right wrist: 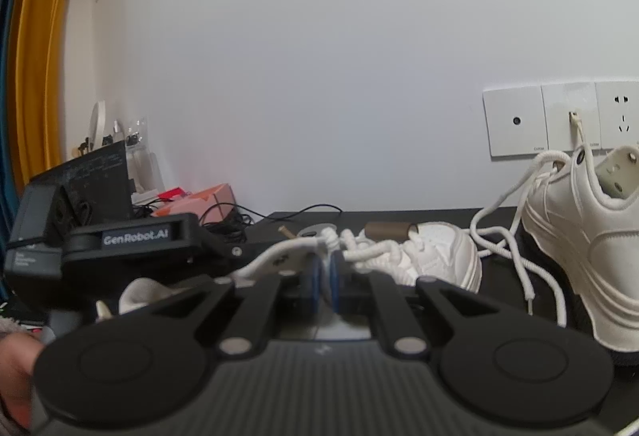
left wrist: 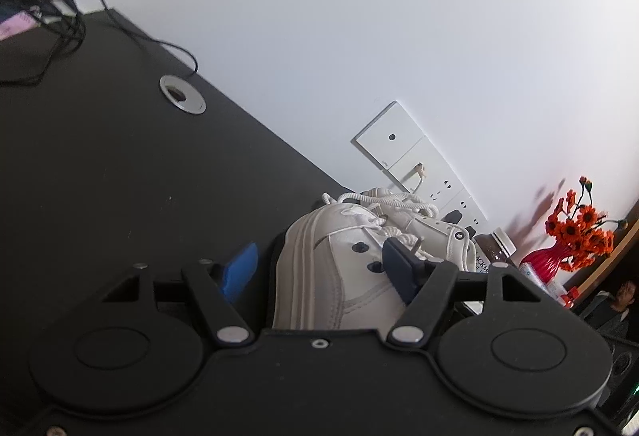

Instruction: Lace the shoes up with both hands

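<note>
The shoe (left wrist: pixel 343 276) between the left gripper's fingers looks like smooth, faintly glossy off-white leather with stitched seams, and its lace (left wrist: pixel 383 202) is thick, rough woven cord. The desk (left wrist: pixel 100 164) is matt black, set with a brushed metal grommet (left wrist: pixel 182 94). Both grippers are matt black plastic with shiny metal pins, and the right gripper (right wrist: pixel 325 278) carries blue, rubbery-looking pads.

The right gripper (right wrist: pixel 325 278) pinches a white lace (right wrist: pixel 279 252) (seemingly knotted) beside two shoes (right wrist: pixel 579 236).
</note>
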Available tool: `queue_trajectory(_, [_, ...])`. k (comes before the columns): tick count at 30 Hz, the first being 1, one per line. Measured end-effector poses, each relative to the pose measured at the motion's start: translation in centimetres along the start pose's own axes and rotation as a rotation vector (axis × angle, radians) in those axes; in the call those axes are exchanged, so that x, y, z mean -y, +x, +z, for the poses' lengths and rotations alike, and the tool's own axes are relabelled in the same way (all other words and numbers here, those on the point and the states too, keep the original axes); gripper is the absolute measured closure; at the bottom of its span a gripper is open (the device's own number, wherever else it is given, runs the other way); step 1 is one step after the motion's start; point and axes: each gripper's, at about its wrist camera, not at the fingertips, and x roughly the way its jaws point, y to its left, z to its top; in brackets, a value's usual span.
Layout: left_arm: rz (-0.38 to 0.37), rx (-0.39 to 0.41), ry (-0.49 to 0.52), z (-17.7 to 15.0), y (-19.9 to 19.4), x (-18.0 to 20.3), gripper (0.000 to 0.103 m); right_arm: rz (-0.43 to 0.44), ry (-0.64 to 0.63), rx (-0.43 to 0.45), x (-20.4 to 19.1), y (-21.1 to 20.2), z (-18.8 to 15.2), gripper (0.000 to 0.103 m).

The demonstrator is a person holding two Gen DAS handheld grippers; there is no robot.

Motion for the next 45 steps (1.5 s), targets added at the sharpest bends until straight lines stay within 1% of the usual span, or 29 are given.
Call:
queue_trajectory(3, [-0.009, -0.008, -0.040, 0.1, 0.0, -0.5, 0.031, -0.001, -0.004, 0.004, -0.1, 0.0, -0.1, 0.095])
queue_trajectory(6, [-0.014, -0.005, -0.062, 0.2, -0.2, -0.6, 0.035, -0.005, -0.015, 0.006, -0.3, 0.0, -0.1, 0.094])
queue_trajectory(12, [-0.059, -0.011, -0.109, 0.6, -0.2, -1.2, 0.035, -0.001, -0.020, 0.006, -0.3, 0.2, 0.0, 0.093])
queue_trajectory(16, [-0.046, 0.018, -0.057, 0.6, -0.5, -0.5, 0.033, -0.002, -0.022, 0.006, -0.4, 0.3, -0.1, 0.093])
queue_trajectory(20, [-0.093, 0.038, -0.080, 0.7, -0.8, -0.5, 0.030, -0.004, -0.023, 0.007, -0.4, 0.0, -0.2, 0.093])
queue_trajectory(21, [-0.088, 0.038, -0.070, 0.7, -0.7, -0.4, 0.028, -0.004, -0.024, 0.007, -0.4, 0.0, -0.2, 0.093])
queue_trajectory(23, [-0.070, 0.029, -0.053, 0.5, -0.3, -0.4, 0.028, -0.005, -0.024, 0.007, -0.4, 0.0, -0.2, 0.093])
queue_trajectory(24, [-0.074, 0.019, -0.056, 0.5, -0.1, -0.4, 0.028, -0.005, -0.025, 0.007, -0.4, 0.0, -0.1, 0.093])
queue_trajectory(27, [-0.101, 0.009, -0.081, 0.6, 0.0, -0.7, 0.034, -0.007, -0.025, 0.008, -0.4, 0.0, -0.2, 0.093])
queue_trajectory(35, [-0.146, 0.039, -0.164, 1.2, -0.6, -1.9, 0.034, -0.003, -0.025, 0.008, 0.1, -0.1, 0.0, 0.093])
queue_trajectory(38, [-0.174, 0.039, -0.203, 1.4, -0.5, -2.2, 0.034, -0.003, -0.025, 0.008, 0.2, -0.1, 0.0, 0.093])
queue_trajectory(41, [-0.196, 0.033, -0.217, 1.4, -0.3, -2.3, 0.034, -0.003, -0.025, 0.007, 0.2, -0.1, -0.1, 0.093])
queue_trajectory(45, [-0.198, 0.030, -0.208, 1.3, 0.1, -1.9, 0.034, -0.005, -0.027, 0.008, 0.2, -0.1, -0.1, 0.093])
